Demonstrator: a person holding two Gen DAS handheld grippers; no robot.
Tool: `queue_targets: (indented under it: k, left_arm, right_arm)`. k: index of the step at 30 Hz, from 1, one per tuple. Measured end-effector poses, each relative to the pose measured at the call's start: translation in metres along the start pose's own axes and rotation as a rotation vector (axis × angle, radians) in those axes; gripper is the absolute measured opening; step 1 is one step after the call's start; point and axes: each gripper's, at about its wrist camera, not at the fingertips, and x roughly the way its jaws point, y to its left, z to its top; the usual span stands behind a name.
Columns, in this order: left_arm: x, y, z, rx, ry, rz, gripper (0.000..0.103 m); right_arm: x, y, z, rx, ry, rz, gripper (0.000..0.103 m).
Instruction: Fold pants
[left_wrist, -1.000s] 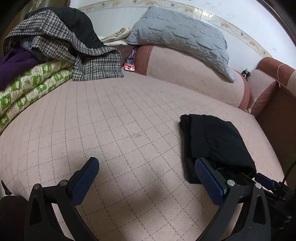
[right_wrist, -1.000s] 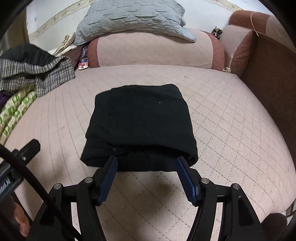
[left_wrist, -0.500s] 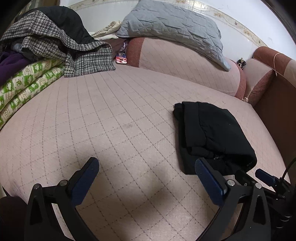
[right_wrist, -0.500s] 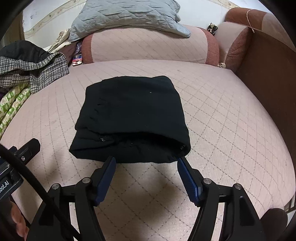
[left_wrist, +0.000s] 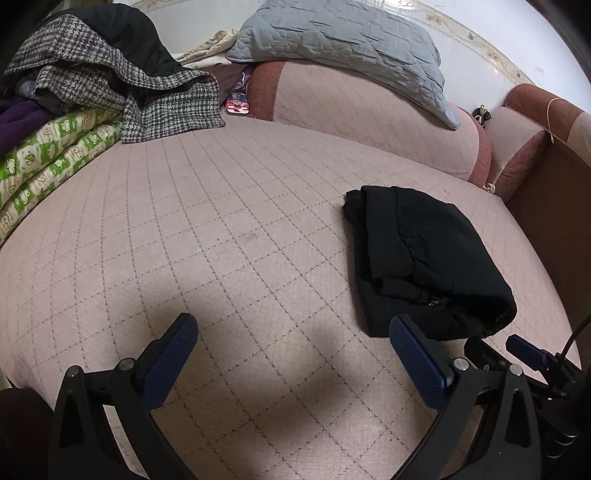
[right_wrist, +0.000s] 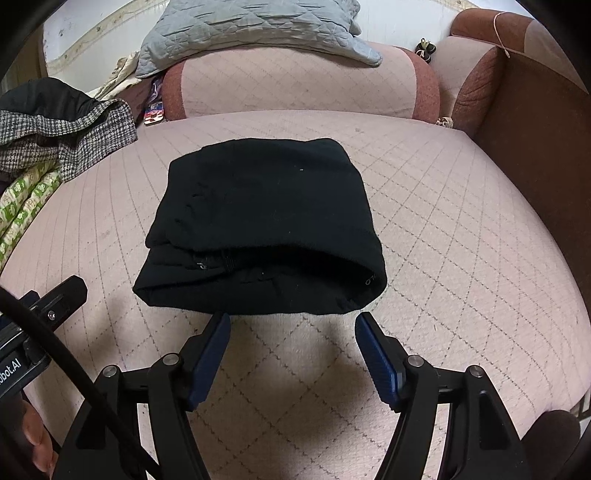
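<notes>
The black pants (right_wrist: 266, 225) lie folded into a thick rectangular bundle on the pink quilted sofa seat (right_wrist: 461, 221). They also show in the left wrist view (left_wrist: 424, 262), to the right of centre. My right gripper (right_wrist: 291, 325) is open and empty, its tips just short of the bundle's near edge, not touching it. My left gripper (left_wrist: 293, 328) is open and empty over bare seat, to the left of the pants. The right gripper's tip (left_wrist: 524, 350) shows in the left wrist view, low on the right.
A grey quilted pillow (left_wrist: 343, 40) rests on the sofa back cushion (left_wrist: 369, 122). A pile of checked and dark clothes (left_wrist: 110, 77) and a green-patterned blanket (left_wrist: 48, 158) sit at the left. A brown armrest (right_wrist: 535, 129) bounds the right side.
Both grippers have drawn back toward the front of the seat, away from the pants. The folded bundle has stayed in place.
</notes>
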Motion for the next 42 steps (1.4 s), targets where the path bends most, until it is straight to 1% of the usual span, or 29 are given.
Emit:
queue_targets:
  k: [3, 6, 9, 10, 13, 15, 16, 18, 21, 23, 25, 27, 28, 30, 33, 35, 36, 37, 38, 39, 40, 41, 42]
  left_arm:
    - [-0.001, 0.002, 0.004, -0.008, 0.011, -0.021, 0.103]
    - [-0.001, 0.006, 0.014, -0.048, 0.015, -0.049, 0.103]
    - [0.007, 0.007, 0.031, -0.074, 0.045, -0.102, 0.103]
    - [0.008, 0.005, 0.035, -0.070, 0.042, -0.109, 0.103]
    - [0.022, -0.008, 0.050, -0.002, 0.038, -0.096, 0.103]
    - [0.036, -0.017, 0.060, 0.037, 0.048, -0.098, 0.103]
    - [0.044, -0.022, 0.065, 0.050, 0.063, -0.111, 0.103]
    - [0.060, -0.030, 0.073, 0.062, 0.103, -0.146, 0.103]
    - [0.088, -0.043, 0.083, 0.095, 0.181, -0.198, 0.103]
    - [0.105, -0.048, 0.083, 0.114, 0.228, -0.194, 0.103]
    - [0.117, -0.048, 0.081, 0.111, 0.256, -0.193, 0.103]
    - [0.129, -0.045, 0.078, 0.073, 0.292, -0.217, 0.103]
    - [0.131, -0.042, 0.076, 0.049, 0.283, -0.219, 0.103]
    - [0.130, -0.042, 0.075, 0.031, 0.260, -0.215, 0.103]
    - [0.132, -0.045, 0.072, 0.047, 0.268, -0.195, 0.103]
    - [0.133, -0.049, 0.073, 0.053, 0.270, -0.179, 0.103]
    - [0.134, -0.050, 0.075, 0.046, 0.275, -0.183, 0.103]
    - [0.136, -0.048, 0.079, 0.011, 0.266, -0.215, 0.103]
    - [0.138, -0.046, 0.083, -0.022, 0.253, -0.262, 0.096]
    - [0.140, -0.044, 0.088, -0.050, 0.241, -0.323, 0.067]
    - [0.146, -0.043, 0.093, -0.064, 0.263, -0.383, 0.052]
    - [0.153, -0.045, 0.096, -0.073, 0.304, -0.427, 0.046]
    - [0.155, -0.045, 0.099, -0.082, 0.314, -0.431, 0.046]
  right_arm:
    - [-0.007, -0.008, 0.005, 0.023, -0.030, 0.009, 0.075]
    - [-0.015, -0.022, 0.014, 0.063, -0.070, -0.003, 0.076]
    - [-0.018, -0.041, 0.023, 0.094, -0.089, -0.007, 0.076]
    - [-0.018, -0.047, 0.027, 0.104, -0.093, -0.008, 0.076]
    - [-0.015, -0.068, 0.036, 0.138, -0.100, 0.001, 0.076]
    - [-0.008, -0.083, 0.048, 0.169, -0.085, 0.049, 0.076]
    - [-0.002, -0.091, 0.056, 0.191, -0.073, 0.081, 0.076]
    - [0.010, -0.102, 0.072, 0.222, -0.044, 0.129, 0.076]
    - [0.037, -0.116, 0.097, 0.256, 0.028, 0.218, 0.076]
    - [0.060, -0.120, 0.112, 0.272, 0.070, 0.273, 0.076]
    - [0.077, -0.121, 0.119, 0.282, 0.088, 0.305, 0.076]
    - [0.094, -0.120, 0.124, 0.296, 0.105, 0.340, 0.076]
    - [0.104, -0.118, 0.126, 0.302, 0.121, 0.363, 0.076]
    - [0.116, -0.112, 0.126, 0.303, 0.143, 0.397, 0.076]
    - [0.137, -0.100, 0.132, 0.262, 0.175, 0.451, 0.076]
    - [0.144, -0.095, 0.138, 0.231, 0.169, 0.474, 0.076]
    - [0.148, -0.091, 0.143, 0.206, 0.166, 0.491, 0.075]
    - [0.151, -0.089, 0.146, 0.195, 0.169, 0.506, 0.070]
    - [0.153, -0.087, 0.149, 0.188, 0.173, 0.523, 0.065]
    - [0.156, -0.085, 0.152, 0.179, 0.182, 0.540, 0.058]
    - [0.157, -0.083, 0.154, 0.165, 0.187, 0.550, 0.049]
    - [0.156, -0.081, 0.157, 0.151, 0.185, 0.558, 0.042]
    - [0.154, -0.079, 0.159, 0.133, 0.181, 0.559, 0.029]
